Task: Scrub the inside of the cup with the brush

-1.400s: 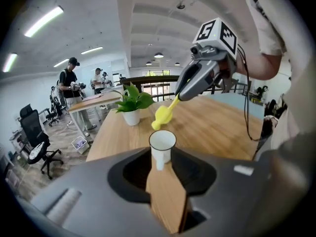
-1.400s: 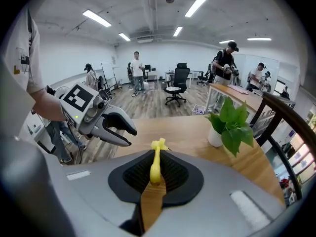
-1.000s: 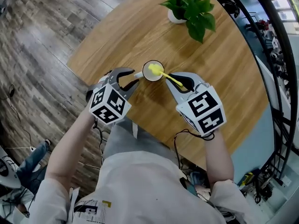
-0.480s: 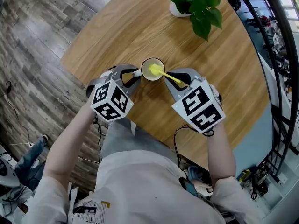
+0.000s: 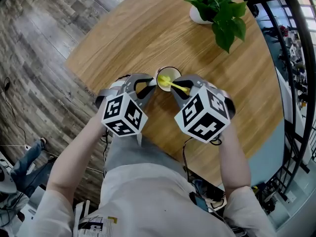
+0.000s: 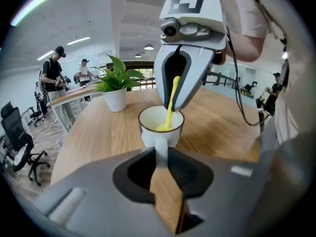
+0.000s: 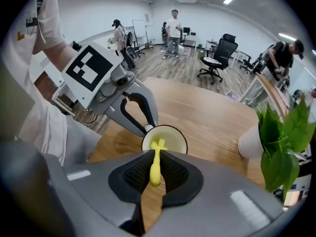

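- The cup (image 5: 168, 77) stands upright on the counter (image 5: 148, 28), a little in from the edge nearest the person. Its handle (image 6: 160, 147) is turned toward the left gripper (image 5: 149, 84).
- The yellow brush (image 5: 174, 85) leans over the rim, head down inside the cup, with its stem slanting back to the right gripper (image 5: 181, 89).
- The right gripper's fingers (image 7: 123, 181) are clamped on the brush stem and point steeply down over the cup.
- The left gripper's fingers (image 6: 98, 196) have just been closing and now pinch the handle between their tips, with a narrow gap left behind them.
- The grippers sit just beside the cup, one on each side.
- A plant (image 5: 217, 4) in a white pot stands well apart, at the far edge.
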`<state>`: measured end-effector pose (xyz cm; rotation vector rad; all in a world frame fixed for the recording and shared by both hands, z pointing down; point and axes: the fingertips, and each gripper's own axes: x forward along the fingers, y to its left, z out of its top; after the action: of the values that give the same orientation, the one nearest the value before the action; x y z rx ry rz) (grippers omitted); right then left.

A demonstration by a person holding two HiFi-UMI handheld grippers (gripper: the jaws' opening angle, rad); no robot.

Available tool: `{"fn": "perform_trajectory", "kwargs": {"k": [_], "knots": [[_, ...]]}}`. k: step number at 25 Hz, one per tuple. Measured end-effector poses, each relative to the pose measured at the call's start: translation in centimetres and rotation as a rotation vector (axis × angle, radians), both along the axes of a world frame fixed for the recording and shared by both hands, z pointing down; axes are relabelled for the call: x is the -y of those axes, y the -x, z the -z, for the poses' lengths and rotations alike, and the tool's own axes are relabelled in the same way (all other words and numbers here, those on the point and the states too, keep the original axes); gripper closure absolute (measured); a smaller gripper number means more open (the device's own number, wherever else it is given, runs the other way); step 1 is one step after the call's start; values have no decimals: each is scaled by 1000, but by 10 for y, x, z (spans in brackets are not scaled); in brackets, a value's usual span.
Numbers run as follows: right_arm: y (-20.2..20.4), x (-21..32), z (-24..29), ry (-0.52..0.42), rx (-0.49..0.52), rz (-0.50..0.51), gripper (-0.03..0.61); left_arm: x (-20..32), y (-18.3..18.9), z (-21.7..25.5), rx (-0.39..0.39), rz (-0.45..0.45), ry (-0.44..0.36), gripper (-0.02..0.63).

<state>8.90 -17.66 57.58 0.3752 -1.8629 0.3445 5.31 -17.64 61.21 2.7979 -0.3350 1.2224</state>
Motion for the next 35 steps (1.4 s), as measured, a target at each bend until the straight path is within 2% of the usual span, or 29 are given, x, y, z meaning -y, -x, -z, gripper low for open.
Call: {"fn": "perform_trajectory", "kwargs": {"k": [4, 10, 13, 15, 19, 22, 25, 29, 32, 35], "knots": [[10, 4, -7, -26, -42, 62, 545, -1, 2, 1, 1, -17, -37, 541], [7, 19, -9, -101, -102, 71, 540, 1, 2, -1, 1, -21, -50, 543], [2, 17, -12, -105, -140, 75, 543, 2, 1, -2, -1, -20, -50, 543], [-3, 17, -13, -110, -184, 87, 545, 2, 0, -2, -6, -17, -47, 543], [-15, 14, -15, -125, -317, 171, 546, 3, -3, -3, -5, -9, -54, 543], [-18, 7, -15, -93, -367, 209, 546, 4, -4, -3, -1, 0, -53, 545], [-18, -1, -13, -25, -360, 210, 546, 6, -3, -3, 1, 36, -53, 543], [-11, -11, -13, 64, -277, 188, 546, 8, -4, -4, 15, 61, -55, 543], [0, -9, -13, 59, -211, 159, 546, 8, -5, -5, 23, 55, -67, 545], [13, 2, -10, 7, -135, 105, 546, 7, -4, -5, 29, 47, -77, 545]]}}
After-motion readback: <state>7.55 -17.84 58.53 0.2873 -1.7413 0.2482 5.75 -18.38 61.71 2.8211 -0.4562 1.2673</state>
